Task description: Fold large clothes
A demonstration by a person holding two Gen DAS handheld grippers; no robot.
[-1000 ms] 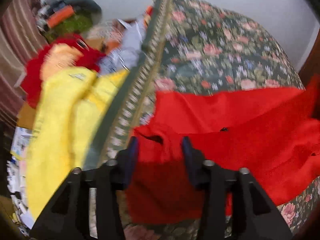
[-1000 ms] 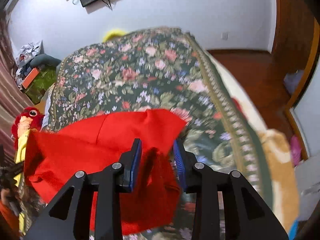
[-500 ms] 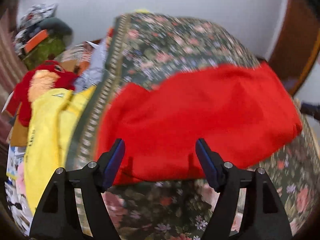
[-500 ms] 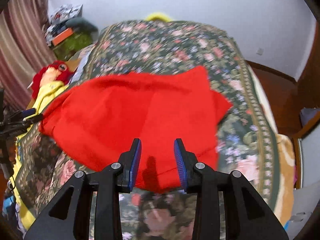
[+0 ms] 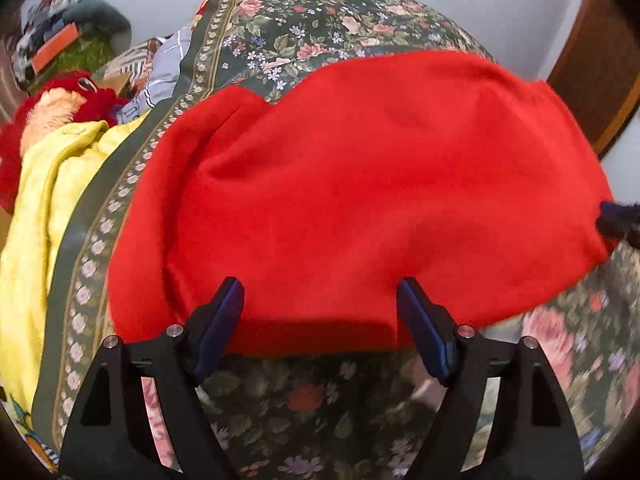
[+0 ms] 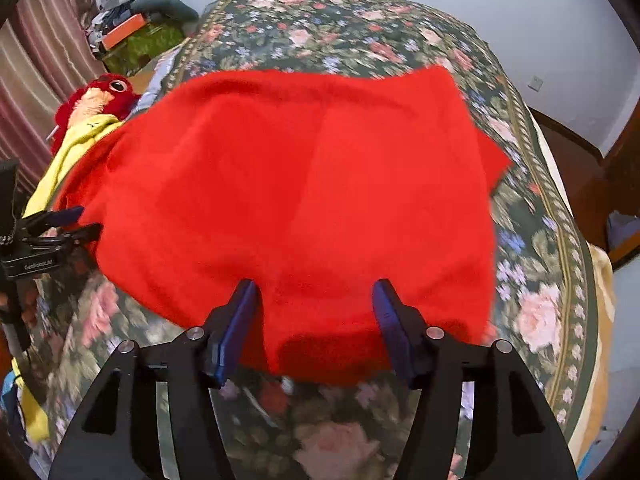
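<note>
lying flat on the bed (image 5: 360, 12), long axis crosswise, near hem just ahead of both grippers, left (image 5: 320, 300) and right (image 6: 314, 300), fingers spread and opening, garment (image 5: 360, 184) edge between them but unpinched.

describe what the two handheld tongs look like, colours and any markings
Both are alike: the left tongs and right tongs have matte black angular arms with triangular cutouts, silver pins at the joints, and dark blue pads inside the fingers. The left body carries small white lettering, too small to read.
</note>
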